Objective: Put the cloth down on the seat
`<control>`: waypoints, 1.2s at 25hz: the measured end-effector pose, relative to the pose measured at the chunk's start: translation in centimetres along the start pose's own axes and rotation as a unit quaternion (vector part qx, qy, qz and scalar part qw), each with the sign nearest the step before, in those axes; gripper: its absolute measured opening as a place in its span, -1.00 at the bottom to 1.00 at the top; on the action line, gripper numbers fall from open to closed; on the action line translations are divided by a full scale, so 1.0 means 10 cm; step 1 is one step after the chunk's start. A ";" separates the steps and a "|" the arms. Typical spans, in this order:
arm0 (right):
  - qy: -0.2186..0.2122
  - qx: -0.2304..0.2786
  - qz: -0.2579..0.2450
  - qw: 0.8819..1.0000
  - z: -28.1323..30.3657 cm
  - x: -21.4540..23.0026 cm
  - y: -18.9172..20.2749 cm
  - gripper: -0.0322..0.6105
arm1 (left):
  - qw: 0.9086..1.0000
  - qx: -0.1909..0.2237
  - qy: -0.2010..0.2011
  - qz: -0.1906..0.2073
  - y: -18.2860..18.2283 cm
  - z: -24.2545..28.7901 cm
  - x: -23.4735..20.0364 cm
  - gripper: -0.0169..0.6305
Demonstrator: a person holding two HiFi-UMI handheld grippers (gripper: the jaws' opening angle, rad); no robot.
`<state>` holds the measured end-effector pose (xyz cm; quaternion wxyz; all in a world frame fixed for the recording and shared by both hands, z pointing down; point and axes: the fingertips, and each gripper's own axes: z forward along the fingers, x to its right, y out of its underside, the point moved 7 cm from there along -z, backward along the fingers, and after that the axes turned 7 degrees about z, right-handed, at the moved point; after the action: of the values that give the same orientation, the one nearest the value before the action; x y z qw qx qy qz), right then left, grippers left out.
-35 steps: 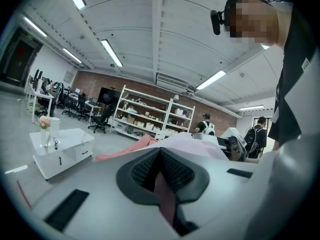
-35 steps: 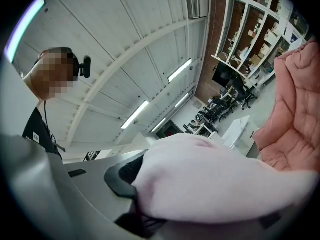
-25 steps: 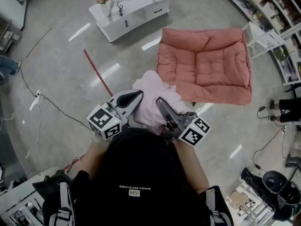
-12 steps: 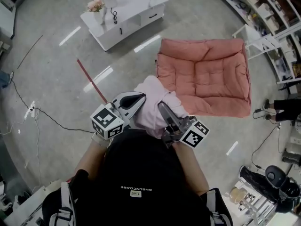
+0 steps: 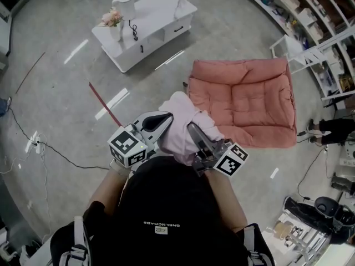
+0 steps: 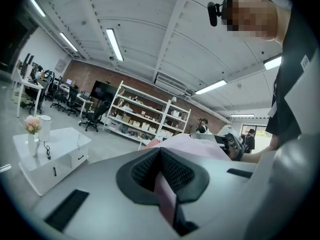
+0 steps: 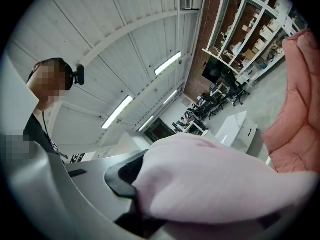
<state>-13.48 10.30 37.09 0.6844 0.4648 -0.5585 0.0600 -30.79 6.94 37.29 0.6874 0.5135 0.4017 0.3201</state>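
A pale pink cloth (image 5: 183, 123) is bunched up between my two grippers in front of my chest, above the floor. My left gripper (image 5: 165, 118) is shut on it; in the left gripper view a strip of cloth (image 6: 165, 194) is pinched between the jaws. My right gripper (image 5: 193, 129) holds the cloth's other side, and in the right gripper view the cloth (image 7: 215, 184) drapes over the jaws and hides the tips. The seat (image 5: 249, 101), a salmon-pink padded cushion, lies flat on the floor just ahead and to the right, and its edge (image 7: 300, 109) shows beyond the cloth.
A low white cabinet (image 5: 147, 24) with a flower vase (image 5: 112, 21) and a kettle (image 5: 125, 4) stands ahead to the left. A red strip (image 5: 102, 101) and cables (image 5: 39, 148) lie on the floor at left. Shelving (image 5: 316, 15) and a person's feet (image 5: 327, 129) are at right.
The seat and the cabinet have slid lower in the head view, so the seat lies closer. Both grippers keep the same hold on the cloth.
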 end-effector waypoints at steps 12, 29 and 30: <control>-0.019 -0.024 -0.018 0.999 0.70 -0.03 -0.12 -0.38 | 0.998 0.029 -0.046 -0.016 -0.18 -0.20 -0.55 -0.90; -0.048 -0.052 0.007 0.997 0.55 0.56 -0.91 -0.38 | 0.994 0.017 -0.110 -0.019 -0.35 0.66 -0.53 -0.90; -0.048 -0.051 0.007 0.998 0.53 0.58 -0.94 -0.38 | 0.994 0.016 -0.109 -0.018 -0.35 0.71 -0.53 -0.90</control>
<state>-9.48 -1.25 36.21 0.6790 0.4278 -0.5964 0.0141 -26.97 -1.65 36.12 0.7248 0.5488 0.3382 0.2430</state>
